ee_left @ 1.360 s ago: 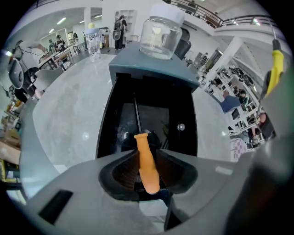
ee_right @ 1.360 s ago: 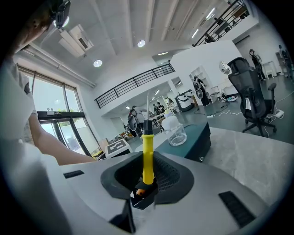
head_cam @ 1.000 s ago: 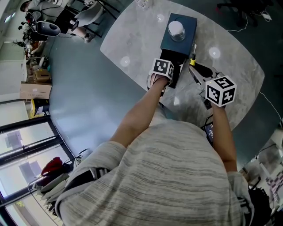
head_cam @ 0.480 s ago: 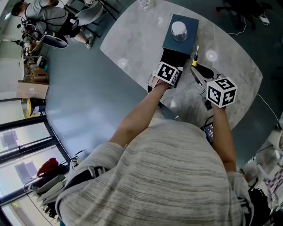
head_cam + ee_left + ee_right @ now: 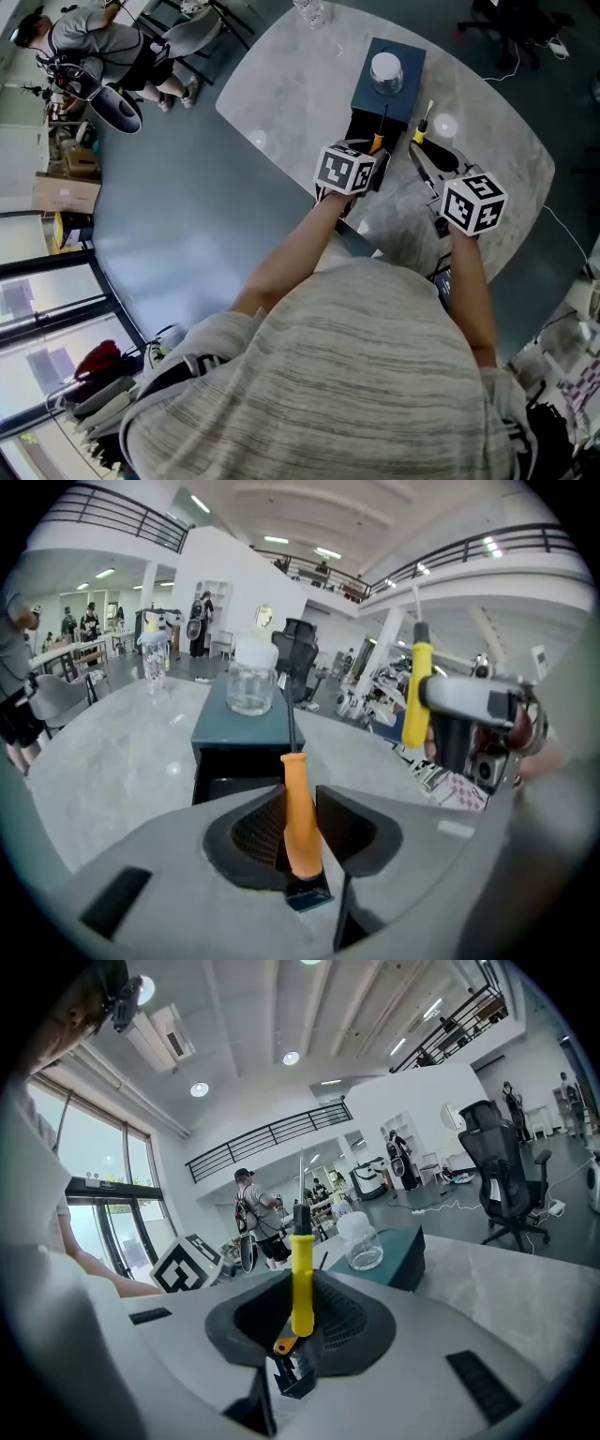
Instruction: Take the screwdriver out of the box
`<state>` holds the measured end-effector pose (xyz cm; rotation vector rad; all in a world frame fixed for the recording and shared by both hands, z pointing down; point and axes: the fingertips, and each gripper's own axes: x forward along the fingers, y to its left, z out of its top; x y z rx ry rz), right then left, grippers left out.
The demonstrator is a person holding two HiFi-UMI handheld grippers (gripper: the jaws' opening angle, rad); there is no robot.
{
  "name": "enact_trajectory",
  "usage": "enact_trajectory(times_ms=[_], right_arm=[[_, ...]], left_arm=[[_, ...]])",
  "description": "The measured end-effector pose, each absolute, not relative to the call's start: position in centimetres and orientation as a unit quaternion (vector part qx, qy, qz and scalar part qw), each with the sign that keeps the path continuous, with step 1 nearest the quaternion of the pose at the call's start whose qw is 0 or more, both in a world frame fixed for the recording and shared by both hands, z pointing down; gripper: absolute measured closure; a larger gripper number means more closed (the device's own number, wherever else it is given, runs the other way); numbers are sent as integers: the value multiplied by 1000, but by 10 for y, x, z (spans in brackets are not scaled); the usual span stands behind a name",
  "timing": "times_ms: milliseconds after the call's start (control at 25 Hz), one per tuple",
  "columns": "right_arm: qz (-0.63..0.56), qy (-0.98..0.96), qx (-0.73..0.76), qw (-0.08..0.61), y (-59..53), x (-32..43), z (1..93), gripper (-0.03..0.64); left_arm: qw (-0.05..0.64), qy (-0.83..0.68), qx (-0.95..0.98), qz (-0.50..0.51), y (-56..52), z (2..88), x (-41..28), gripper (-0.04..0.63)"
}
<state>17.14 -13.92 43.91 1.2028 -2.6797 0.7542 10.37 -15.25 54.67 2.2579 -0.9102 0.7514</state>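
An orange-handled screwdriver [image 5: 299,816] stands between the jaws of my left gripper [image 5: 300,810], which is shut on its handle; its dark shaft points up. In the head view the left gripper [image 5: 368,157] holds the orange handle [image 5: 376,142] just over the dark open front of the teal box [image 5: 405,58]. My right gripper [image 5: 301,1309] is shut on a yellow-handled screwdriver [image 5: 301,1274], held upright to the right of the box, where the yellow-handled screwdriver [image 5: 423,127] shows in the head view.
A lidded glass jar [image 5: 385,70] stands on top of the box on the round marble table [image 5: 291,84]. The table's edge runs close in front of me. People and chairs [image 5: 112,47] are on the floor at the far left.
My left gripper has risen from the box's open front with the orange screwdriver, whose handle now shows above the opening. The right gripper has stayed put.
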Motion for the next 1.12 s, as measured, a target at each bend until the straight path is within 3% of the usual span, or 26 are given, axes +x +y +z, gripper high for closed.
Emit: enact_trajectory(times_ms=[520,1120], right_arm=[[232,-886,400,35,-143,156,415,551],[209,-893,395,50,-148,132,405,551]], left_arm=[[233,-352,906,36,-174,429,94,485],[184,-332,925,-21,-170,397,76,485]])
